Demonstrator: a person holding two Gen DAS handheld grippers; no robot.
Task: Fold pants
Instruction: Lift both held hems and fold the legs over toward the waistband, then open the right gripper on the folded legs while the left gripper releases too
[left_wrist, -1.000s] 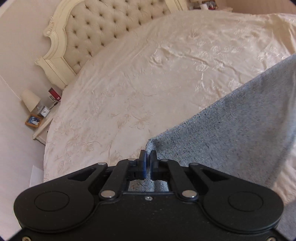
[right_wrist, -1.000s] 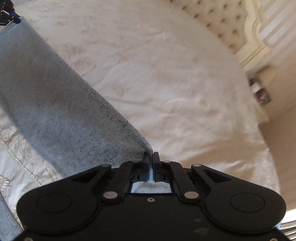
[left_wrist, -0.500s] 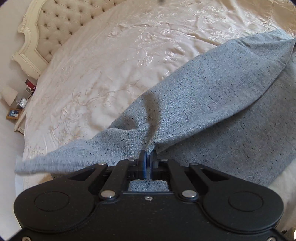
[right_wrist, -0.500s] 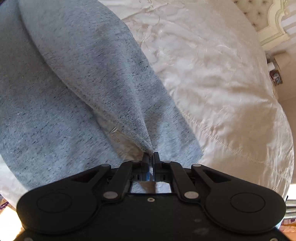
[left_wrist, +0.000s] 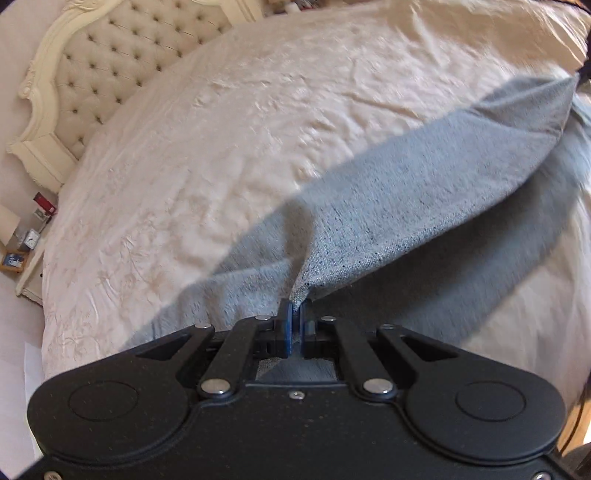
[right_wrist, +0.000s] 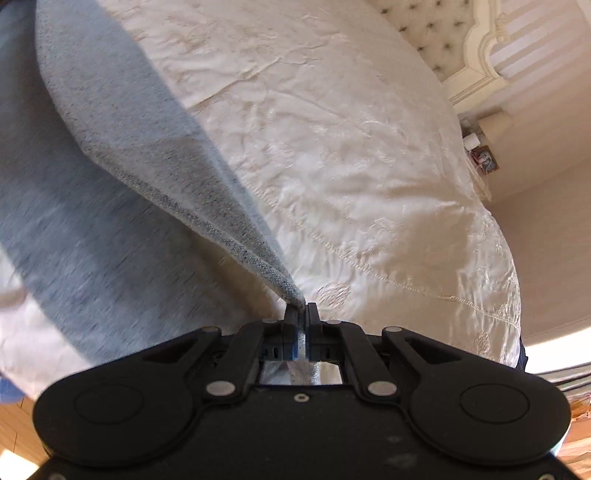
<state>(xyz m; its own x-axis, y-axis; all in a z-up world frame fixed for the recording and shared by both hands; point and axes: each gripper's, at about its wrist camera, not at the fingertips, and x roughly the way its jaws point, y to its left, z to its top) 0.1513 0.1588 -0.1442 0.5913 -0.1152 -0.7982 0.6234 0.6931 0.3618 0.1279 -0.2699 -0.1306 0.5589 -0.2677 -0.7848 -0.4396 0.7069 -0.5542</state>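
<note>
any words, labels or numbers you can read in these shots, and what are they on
None can be read.
Red box on the nightstand left of the bed: any print is too small.
Small clock and framed picture: too small and blurred.
Clutter on the other nightstand: blurred.
Grey pants and both grippers, left and right: no label visible.

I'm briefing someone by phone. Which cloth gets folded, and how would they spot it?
Start from the big bed with the tufted cream headboard. Stretched above its cream bedspread are the pants, pinched by the left gripper and right gripper. They are the only speckled grey knit there.
</note>
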